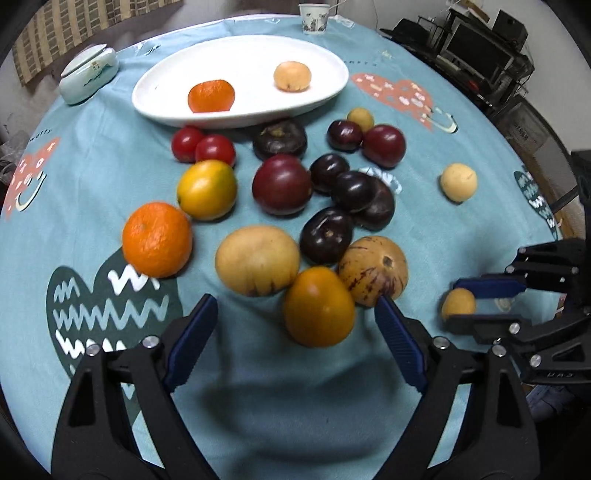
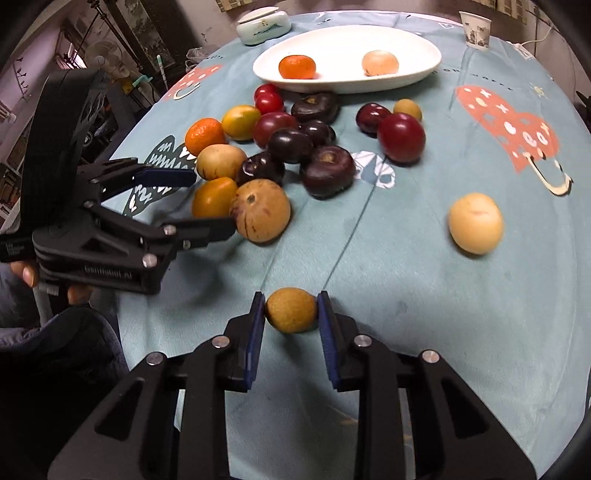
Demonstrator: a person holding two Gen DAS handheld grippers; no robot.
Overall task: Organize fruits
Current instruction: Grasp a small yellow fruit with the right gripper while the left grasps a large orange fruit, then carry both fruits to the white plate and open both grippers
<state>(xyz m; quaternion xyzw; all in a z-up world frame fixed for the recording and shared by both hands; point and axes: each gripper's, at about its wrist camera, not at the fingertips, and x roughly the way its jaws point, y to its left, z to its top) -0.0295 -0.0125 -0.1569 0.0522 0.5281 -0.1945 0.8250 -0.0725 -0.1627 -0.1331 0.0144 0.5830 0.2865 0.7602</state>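
Observation:
A white oval plate at the far side holds a mandarin and a pale round fruit. Several plums, tomatoes, oranges and yellow-brown fruits lie in a heap mid-table. My left gripper is open, its fingers either side of an orange-yellow fruit without touching it; it also shows in the right wrist view. My right gripper is shut on a small yellow-brown fruit low over the cloth.
A blue patterned cloth covers the round table. A lidded ceramic jar stands far left, a paper cup at the far edge. A lone pale fruit lies right. Shelves stand beyond the table's right side.

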